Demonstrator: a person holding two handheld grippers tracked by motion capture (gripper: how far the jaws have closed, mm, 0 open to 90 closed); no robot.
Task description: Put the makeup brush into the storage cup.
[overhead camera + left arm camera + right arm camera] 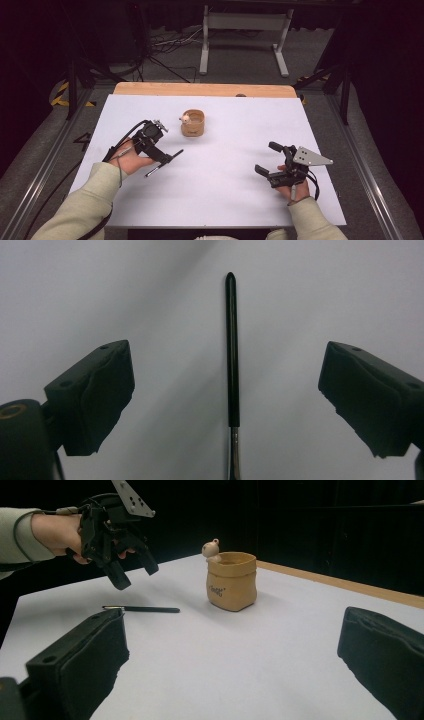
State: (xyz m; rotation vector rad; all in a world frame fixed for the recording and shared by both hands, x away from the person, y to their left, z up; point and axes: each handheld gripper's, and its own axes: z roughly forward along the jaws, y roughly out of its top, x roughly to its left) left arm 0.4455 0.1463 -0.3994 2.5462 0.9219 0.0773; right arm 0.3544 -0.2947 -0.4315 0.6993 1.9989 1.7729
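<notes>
In the high view's left half, the left gripper [167,150] hangs tilted down over the pen [164,164], jaws wide, holding nothing. The pen lies flat on the table [225,200]. The left gripper view shows it centred between the jaws, unclamped. The right gripper [267,159], lower right, is wide open and empty. Its view shows the pen apart from the pot [232,581].

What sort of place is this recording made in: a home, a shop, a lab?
Most likely a lab or recording studio. A white-covered table stands among dark curtains, with cables on the grey floor and a metal frame behind. On the table lie only a pen and a small tan pot.
</notes>
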